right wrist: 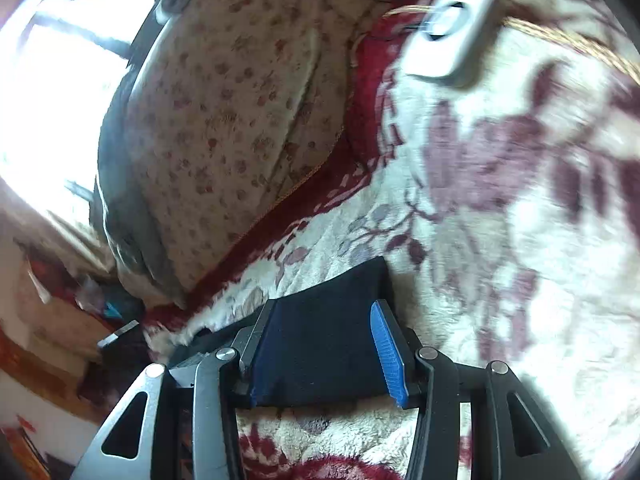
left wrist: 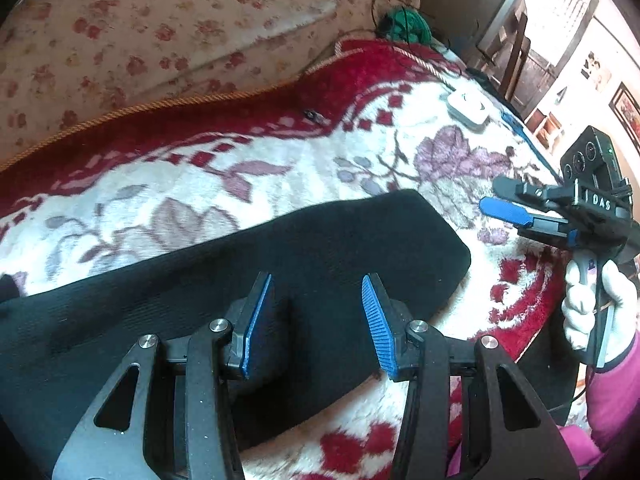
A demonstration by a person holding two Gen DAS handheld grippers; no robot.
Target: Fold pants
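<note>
The black pants (left wrist: 248, 264) lie flat as a long strip on the flowery blanket (left wrist: 280, 160) on the bed. They look soft and floppy, so I'd pinch an end's edge rather than the middle. My left gripper (left wrist: 316, 316) hovers over them with jaws wide open, my right gripper (right wrist: 320, 354) likewise open and holding nothing.

Your pants (left wrist: 224, 264) are dull black cloth with fine ribs. The blanket (left wrist: 280, 160) is fluffy. Your gripper pads (left wrist: 378, 326) are ridged blue plastic.
</note>
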